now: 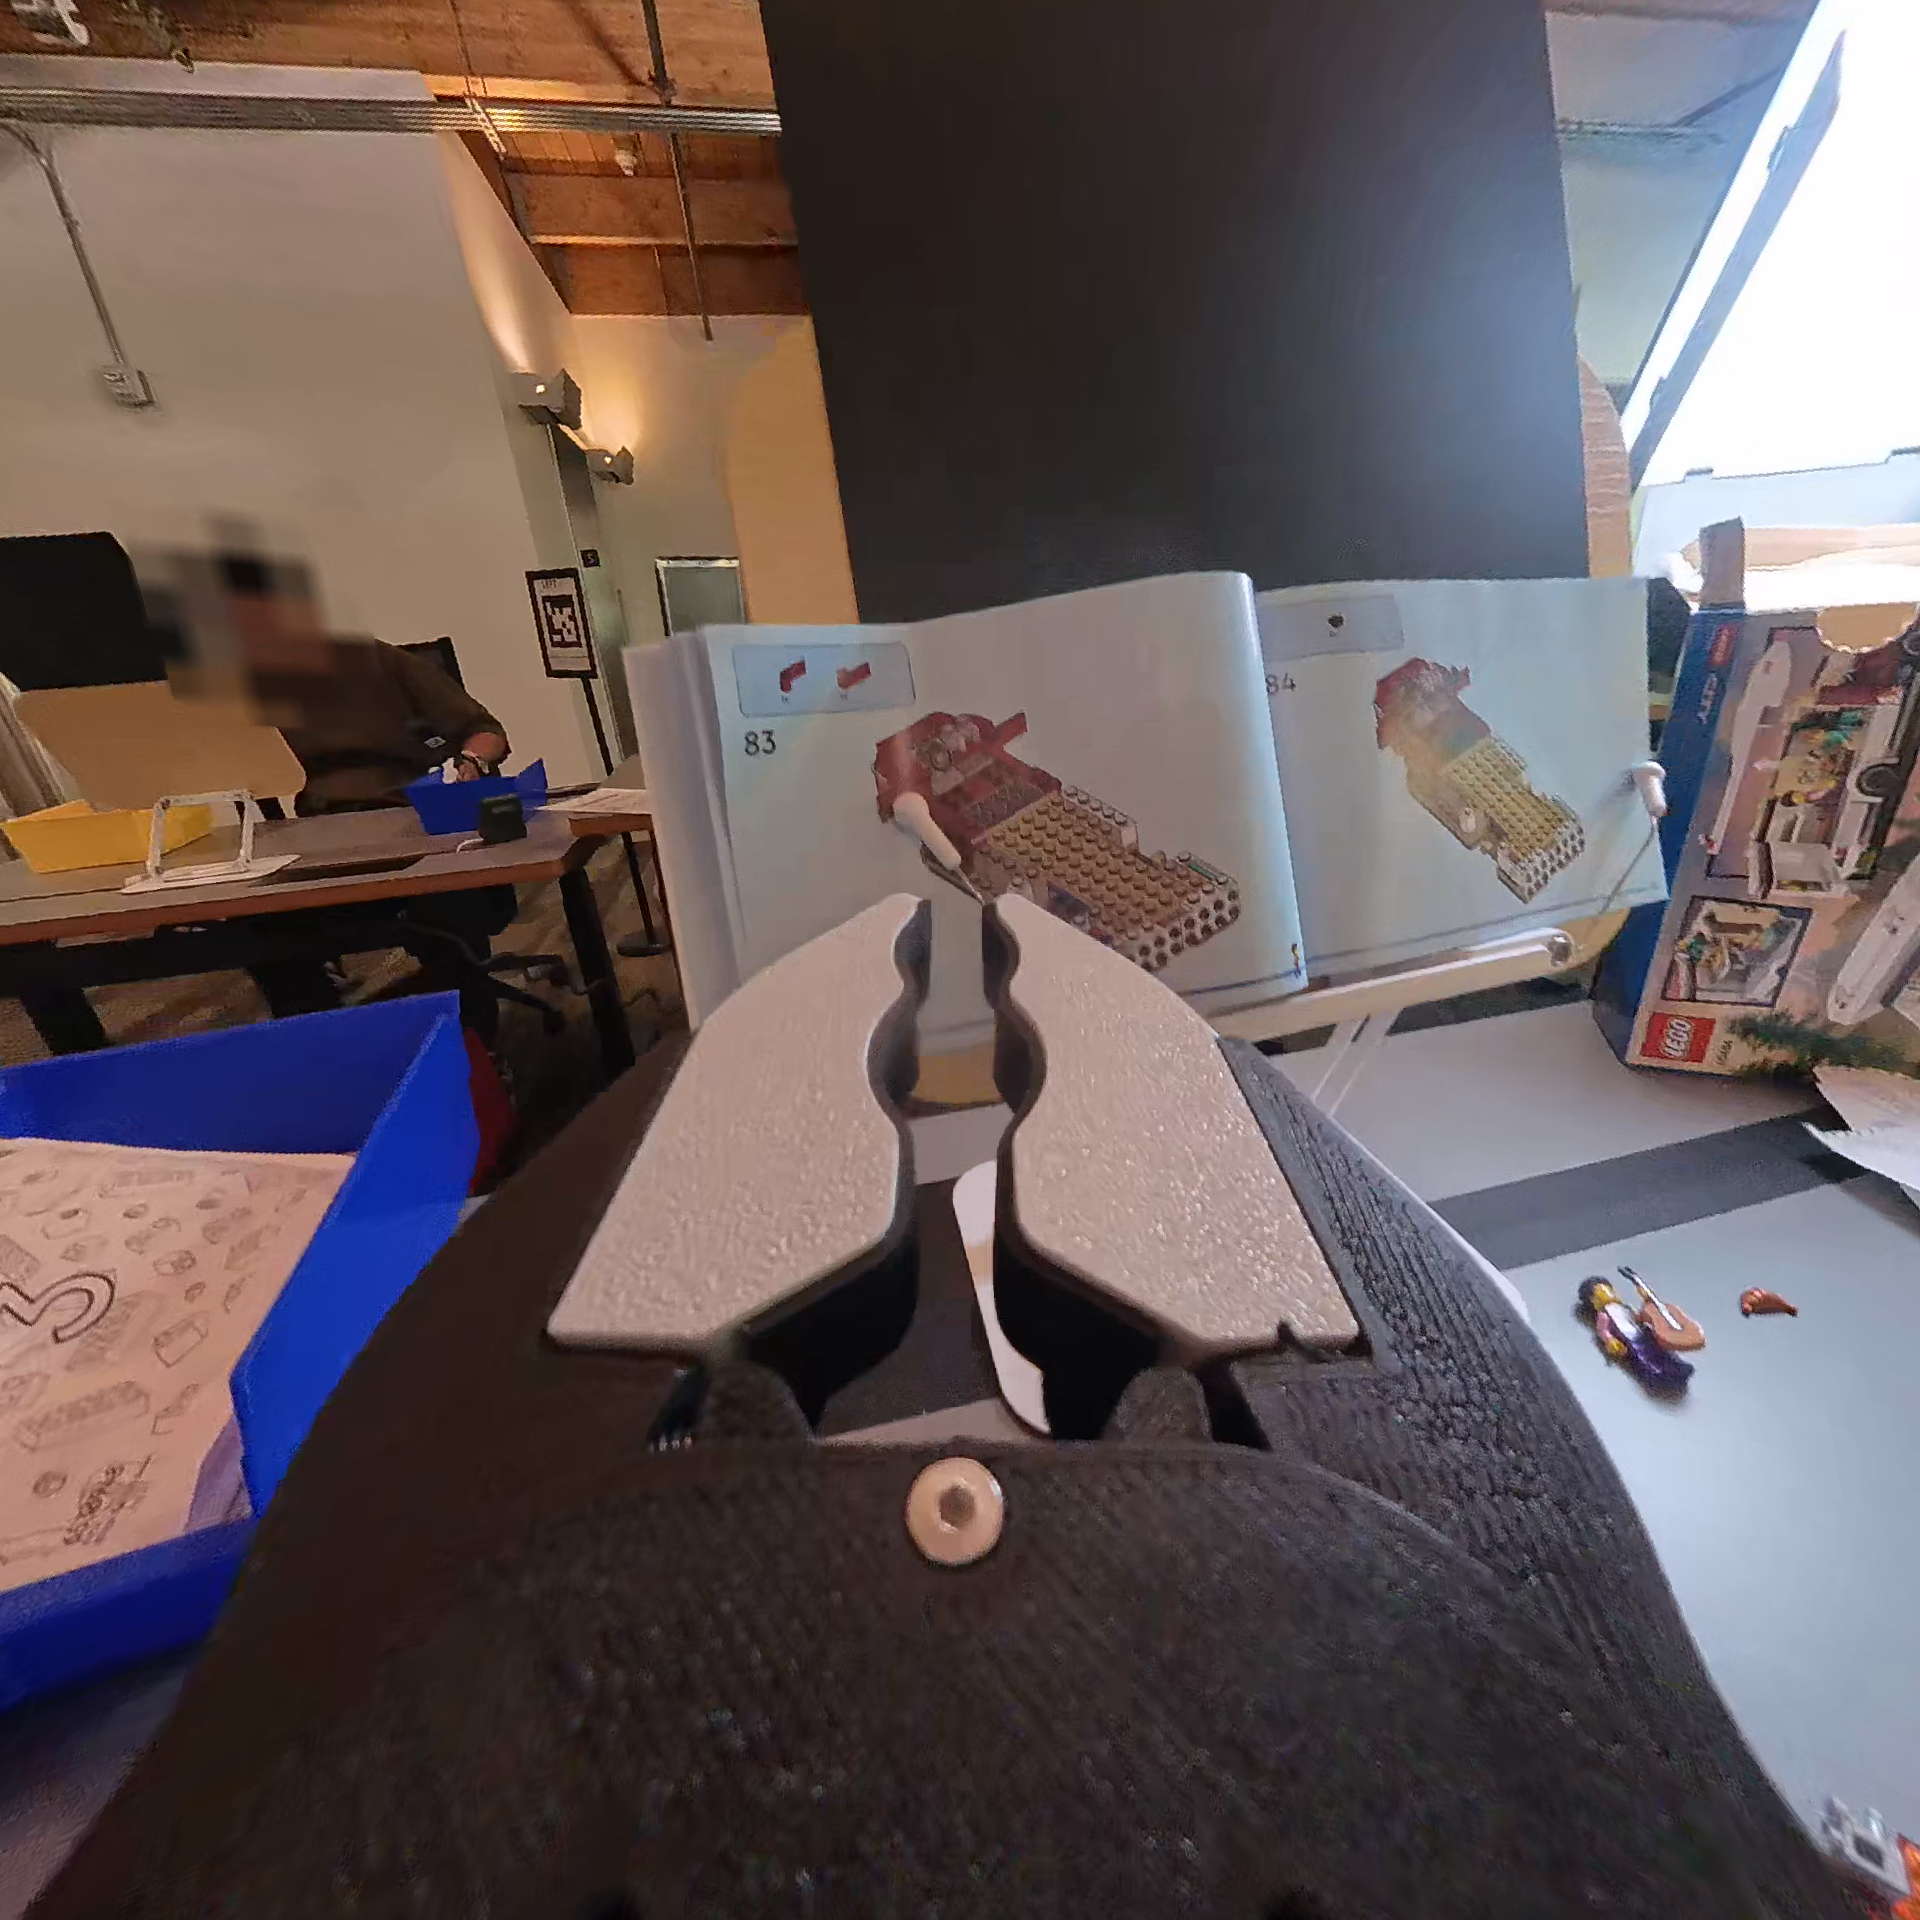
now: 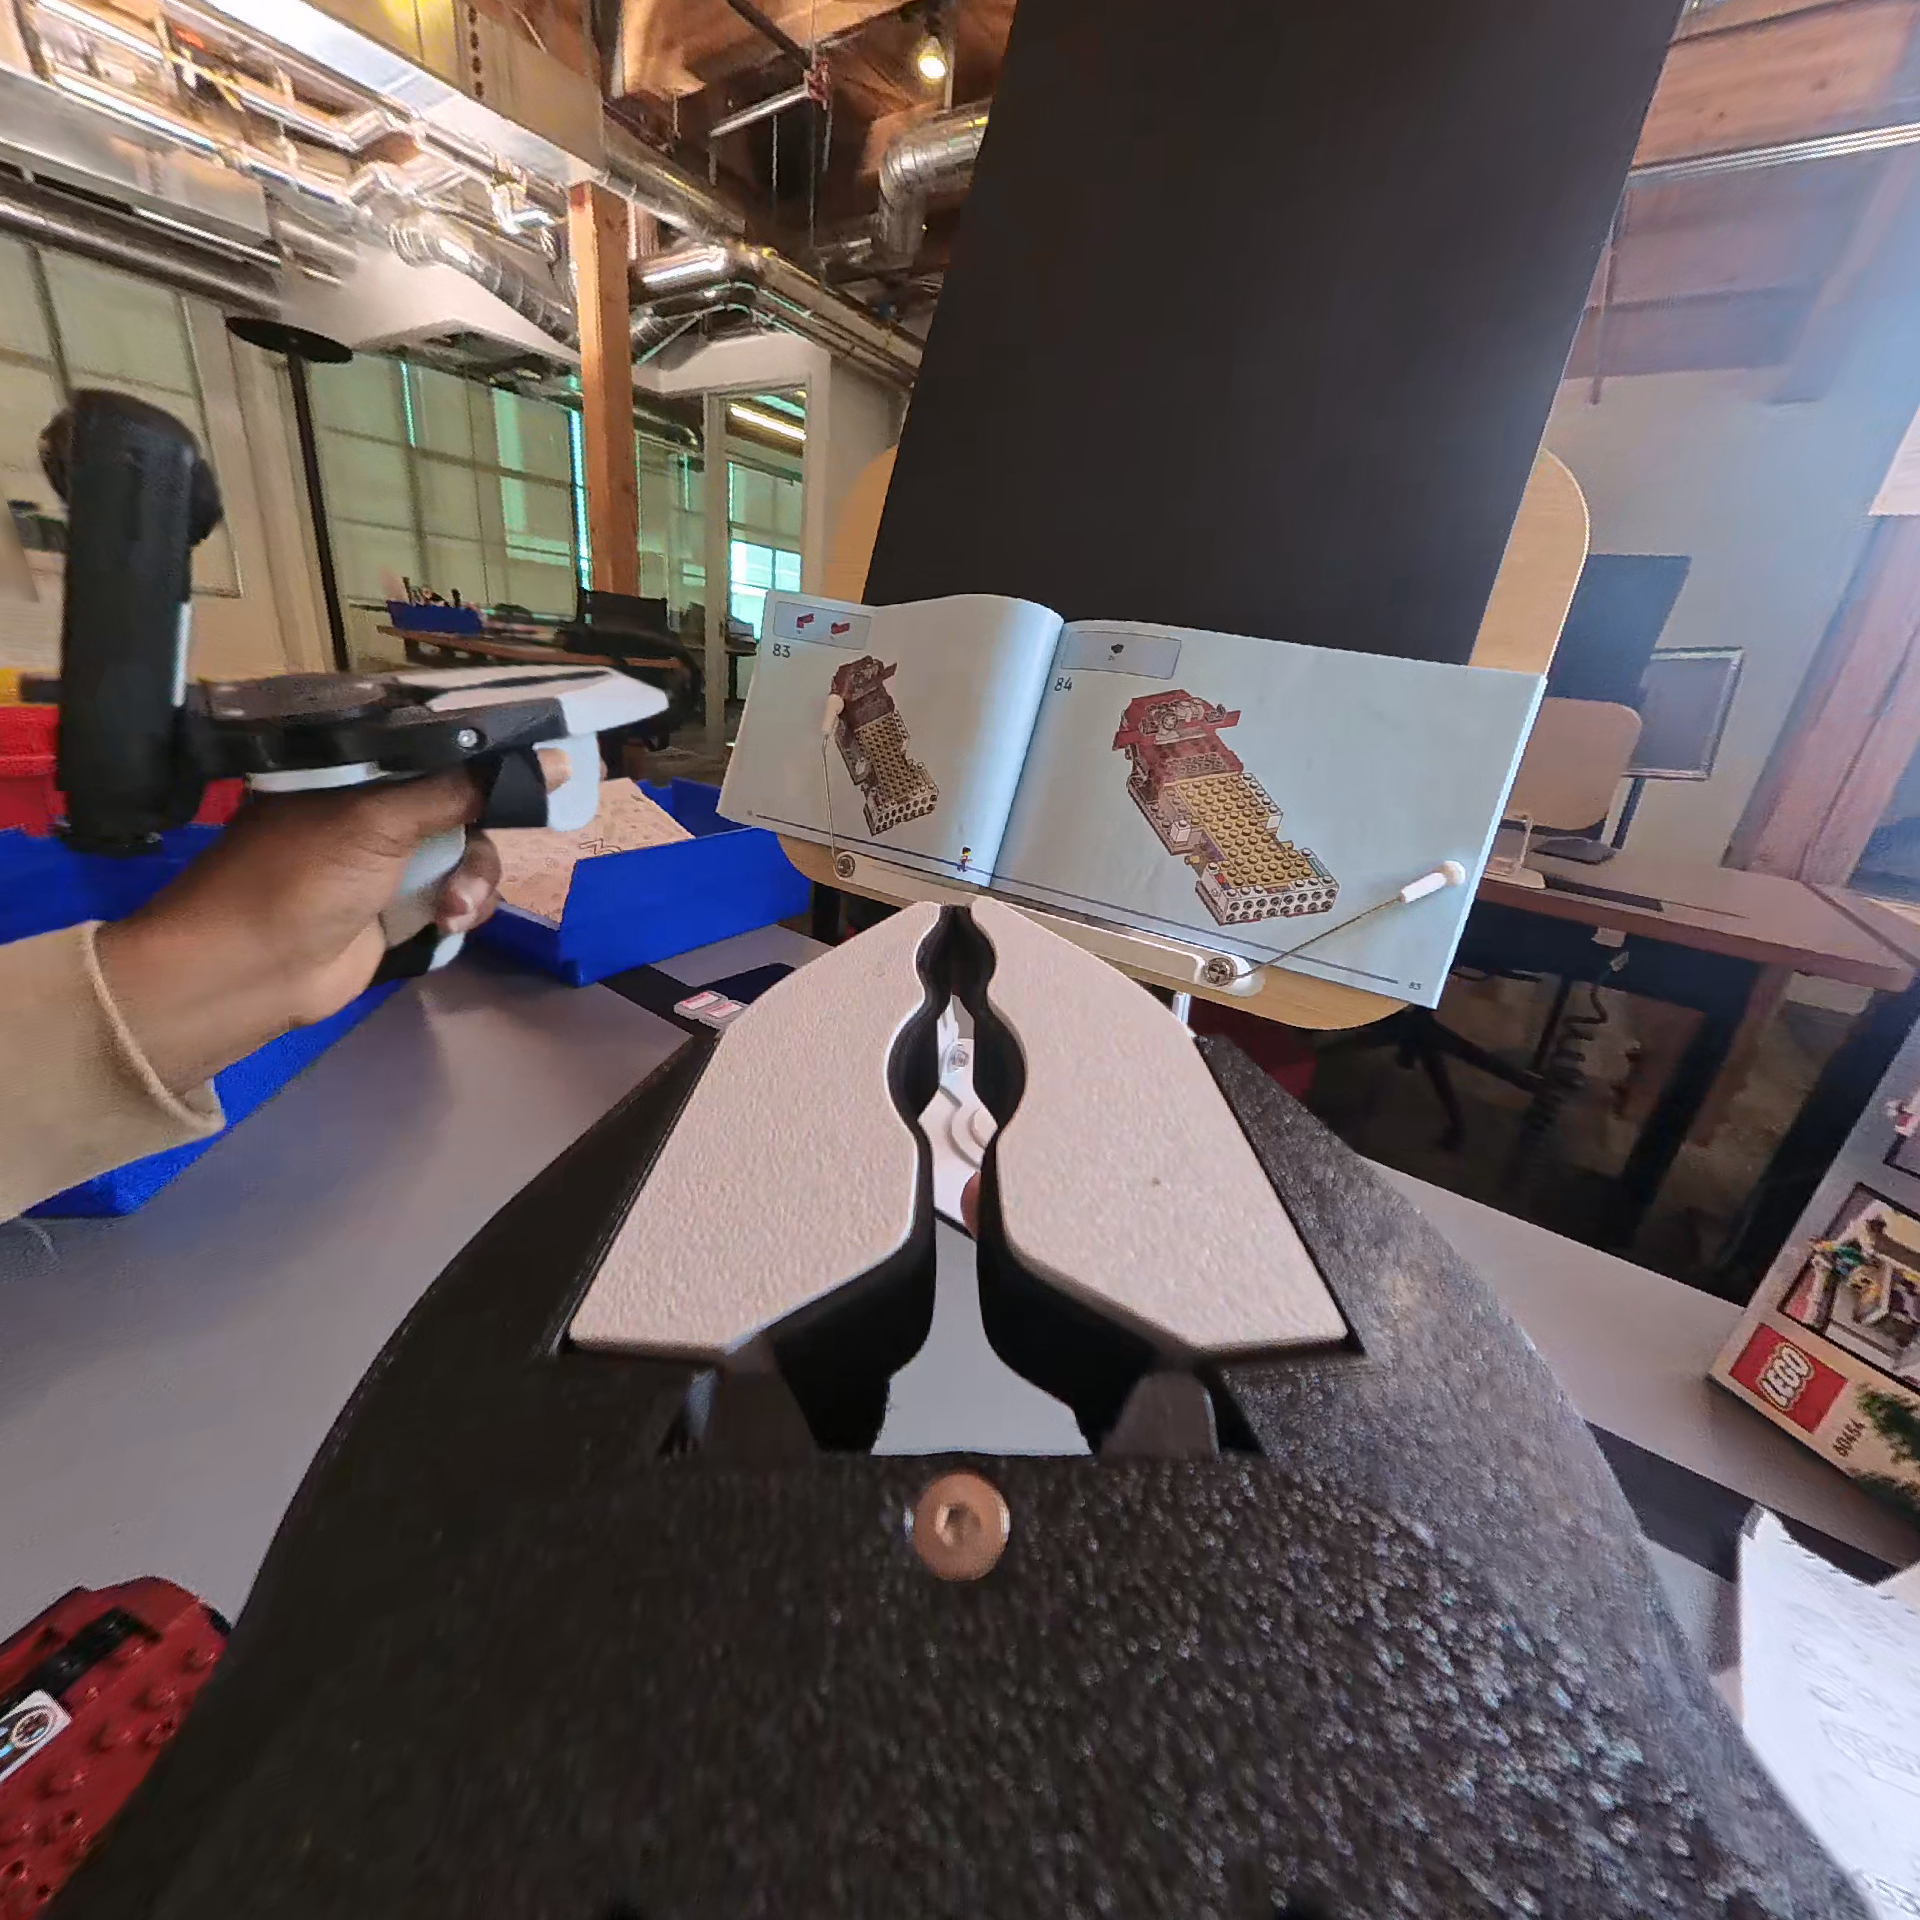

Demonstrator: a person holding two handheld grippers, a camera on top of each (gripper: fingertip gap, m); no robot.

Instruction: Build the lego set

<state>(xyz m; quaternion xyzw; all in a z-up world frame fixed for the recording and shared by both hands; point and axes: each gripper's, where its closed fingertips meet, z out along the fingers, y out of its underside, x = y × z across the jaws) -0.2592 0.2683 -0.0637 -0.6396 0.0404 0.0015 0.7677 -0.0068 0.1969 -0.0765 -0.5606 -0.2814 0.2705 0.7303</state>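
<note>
1. My left tool [image 1: 956, 914]: tips slightly apart, narrow gap, nothing between them. It's up off the counter [image 1: 1714, 1455], aimed at the open instruction booklet [image 1: 1039, 727].
2. My right tool [image 2: 958, 920]: tips together, nothing gripped. It's raised too, pointing at the lower edge of the same booklet [image 2: 1247, 748].
3. The booklet sits on a light wooden stand [image 2: 1351, 997]; two wire page holders with white tips press the left [image 2: 831, 717] and right [image 2: 1434, 883] pages flat. A black board [image 2: 1247, 312] stands behind it.
4. In the right wrist view my left hand [image 2: 312, 894] grips the left tool's handle, held level over the counter beside the blue bin [image 2: 644, 904].
5. The blue bin holds a printed paper bag [image 1: 135, 1299], left of my left tool.
6. On the counter right of my left tool: a small minifigure [image 1: 1631, 1340] lying flat and a small orange piece [image 1: 1766, 1301] just beside it, apart.
7. Toy set box [image 1: 1787, 831] stands at far right, near the booklet.
8. Red brick build [image 2: 94, 1725] is at the lower left of the right wrist view, partly cut off.
</note>
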